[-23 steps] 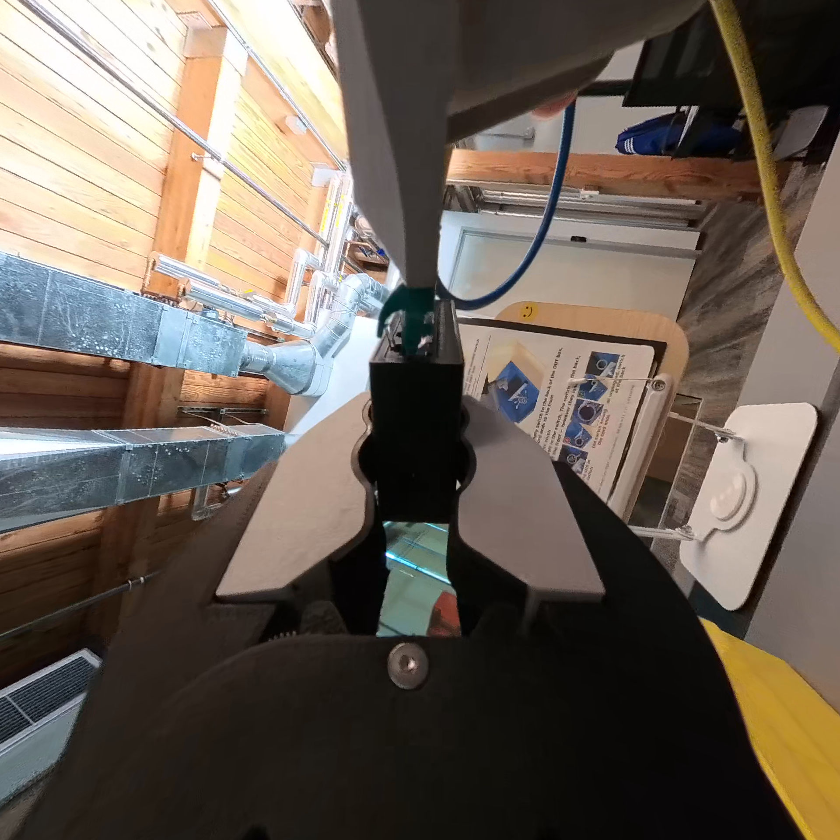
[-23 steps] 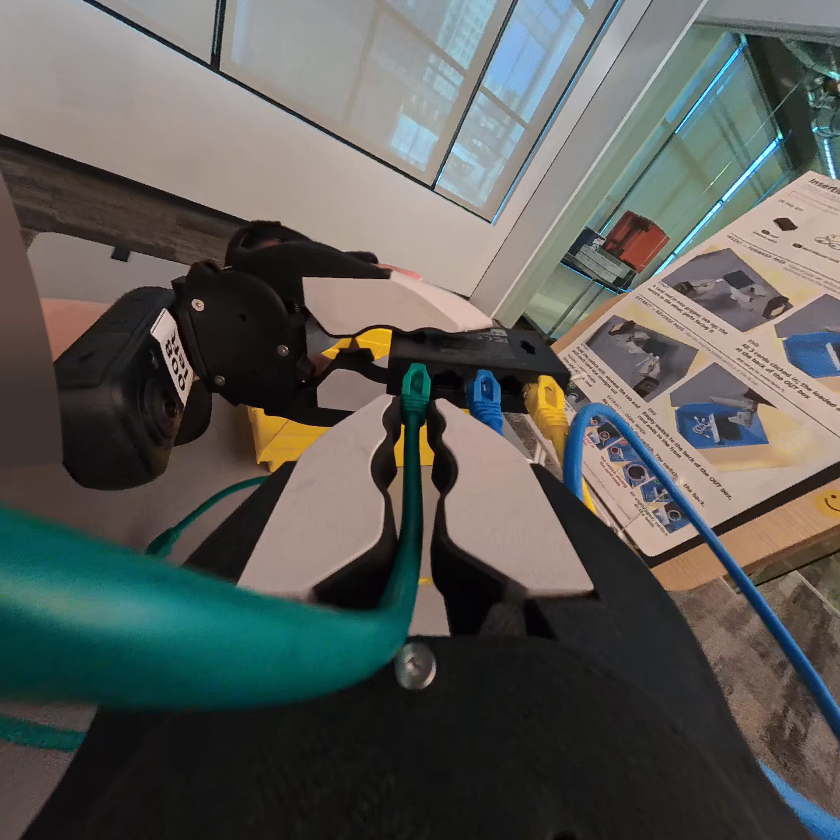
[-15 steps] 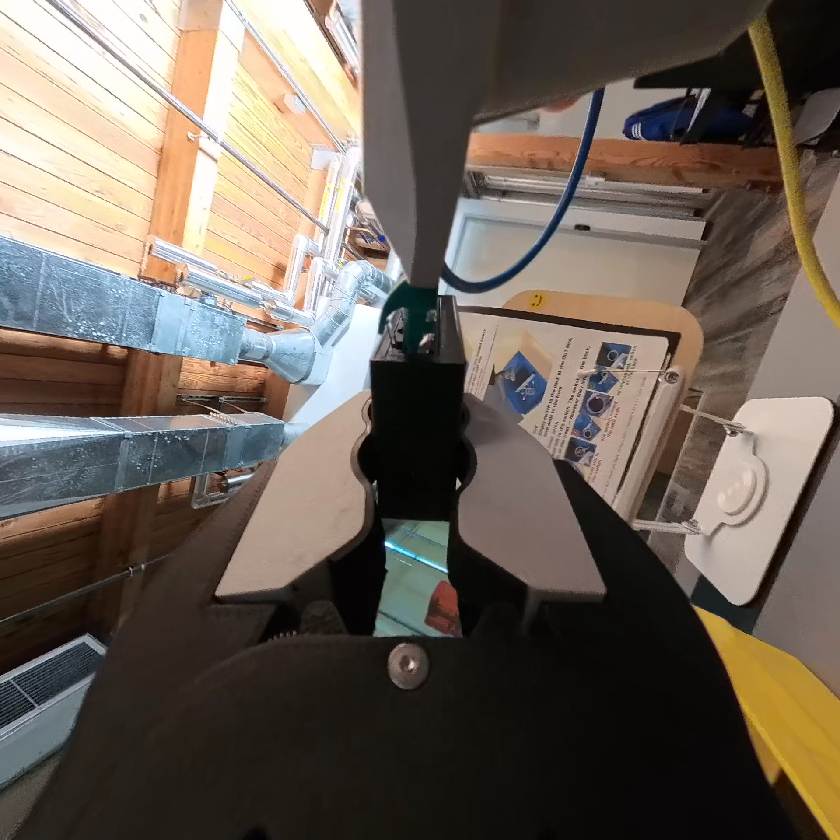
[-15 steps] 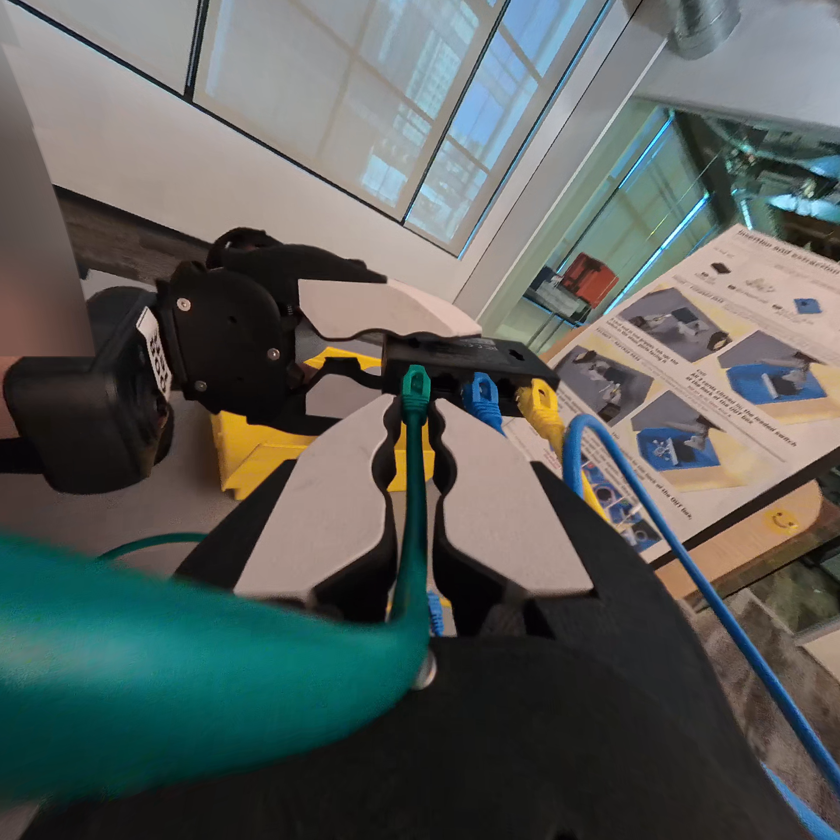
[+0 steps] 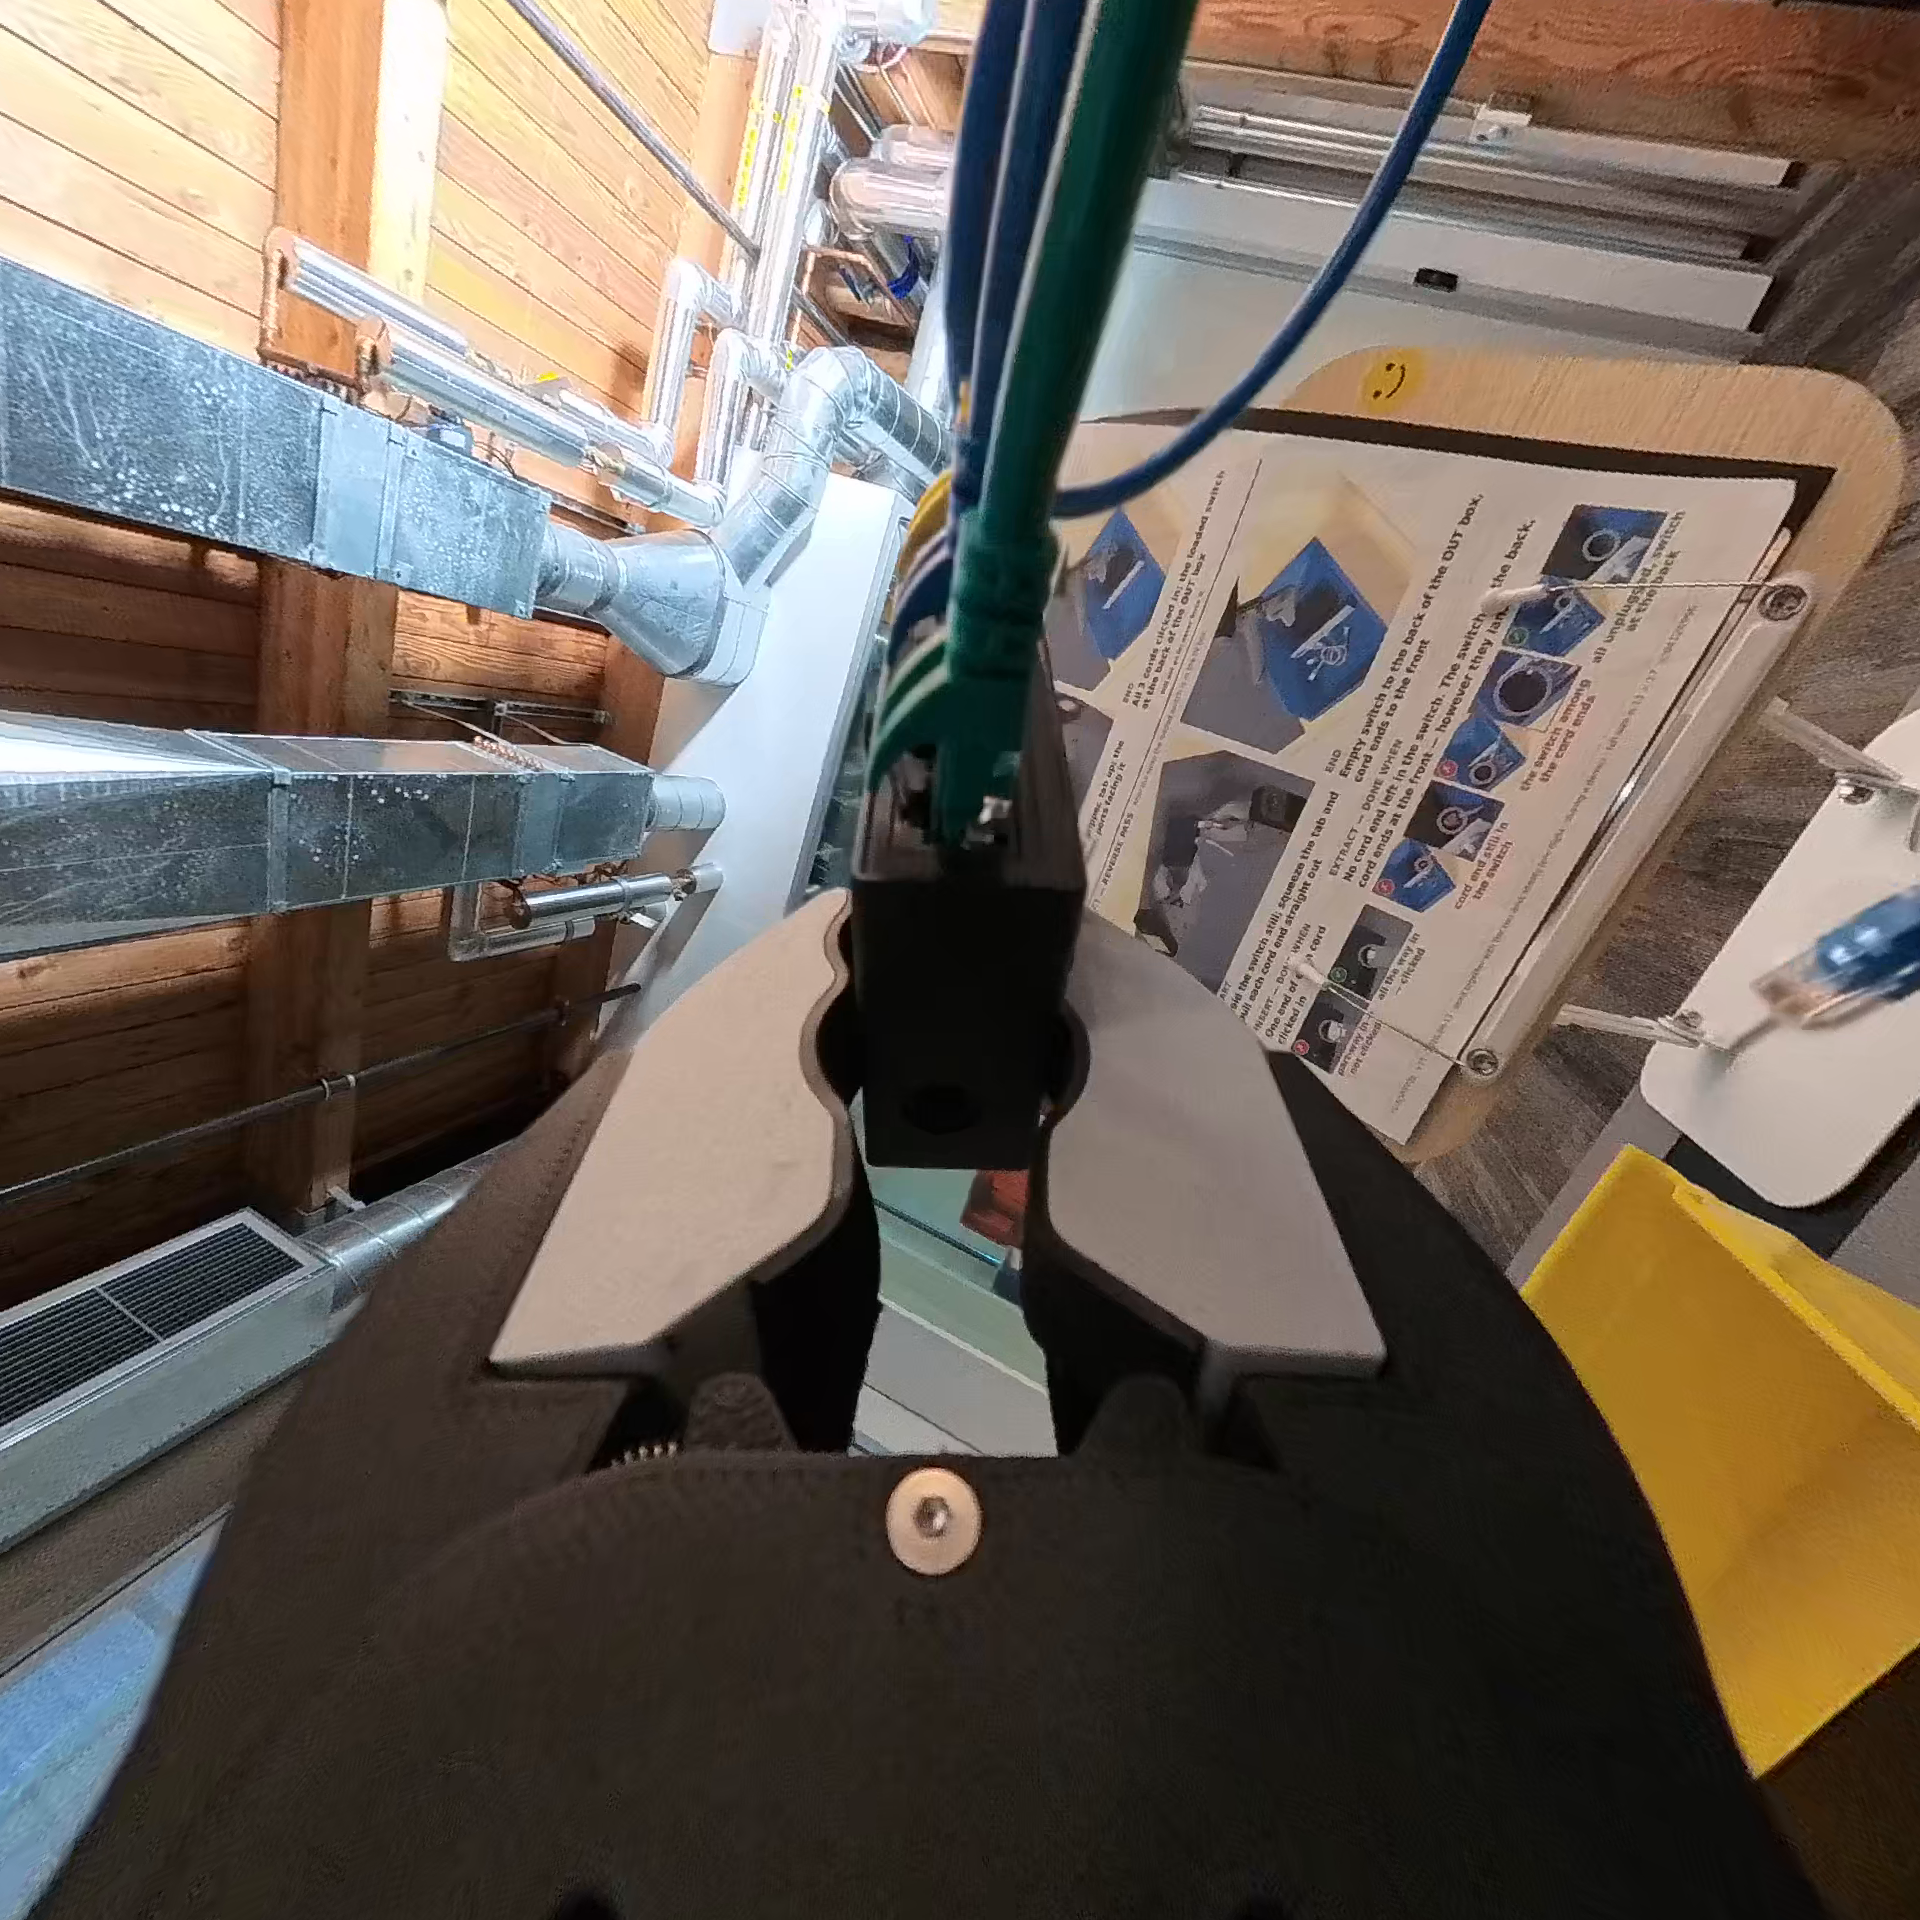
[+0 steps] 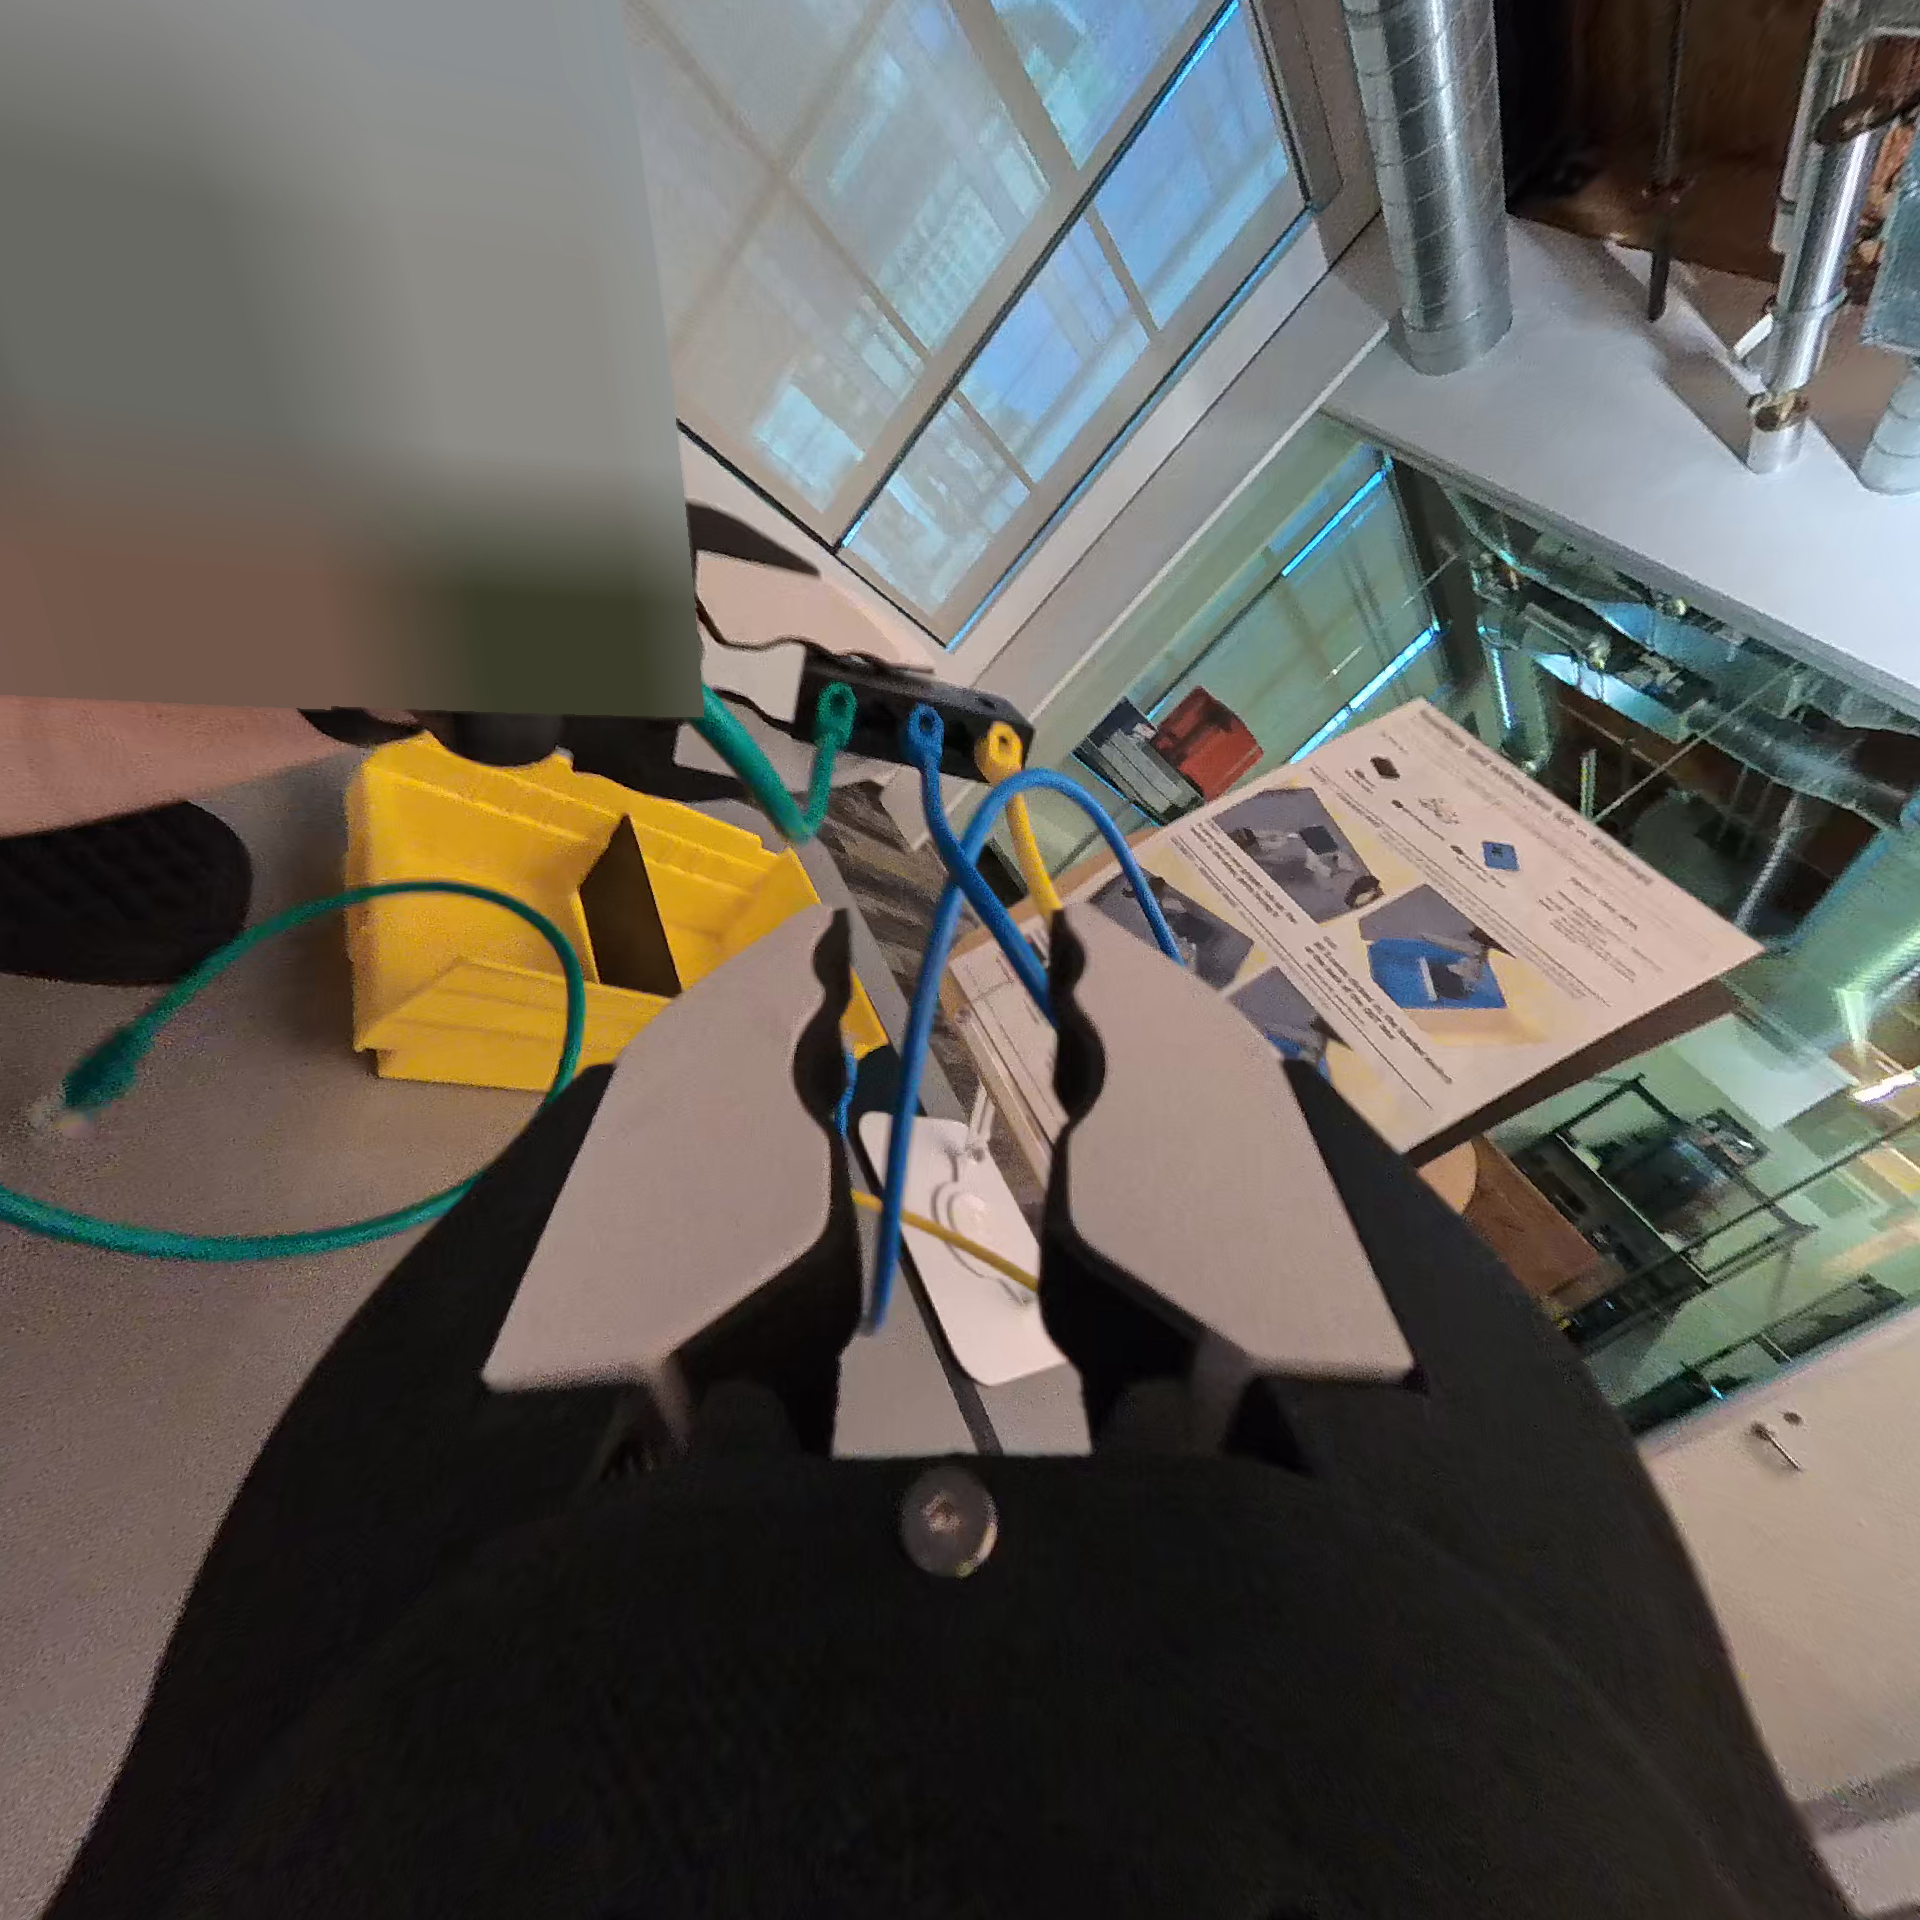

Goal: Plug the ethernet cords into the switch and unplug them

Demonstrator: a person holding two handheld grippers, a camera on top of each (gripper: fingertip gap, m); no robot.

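My left gripper (image 5: 961, 940) is shut on the black switch (image 5: 961, 1049) and holds it in the air. A green cord (image 5: 992, 644) is plugged into the switch's near port, with blue cords (image 5: 977, 312) behind it. In the right wrist view the switch (image 6: 883, 688) carries a green plug (image 6: 834, 709), a blue plug (image 6: 923, 730) and a yellow plug (image 6: 1000, 746). My right gripper (image 6: 940, 925) is open and empty, well back from the switch. A loop of blue cord (image 6: 914, 1039) hangs between its fingers without being gripped. The green cord's loose end (image 6: 99, 1081) lies on the table.
A yellow bin (image 6: 499, 883) stands on the grey table under the switch and also shows in the left wrist view (image 5: 1714, 1455). An instruction sheet (image 6: 1455, 914) on a wooden board is to the right. A white plate (image 6: 977, 1278) lies below. A loose blue plug (image 5: 1860, 961) dangles at right. The grippers' ends are close to 20 cm from one another.
My right gripper has let go of the green cord, opened and pulled back from the switch. The green plug stays in the switch. My left gripper still holds the switch.
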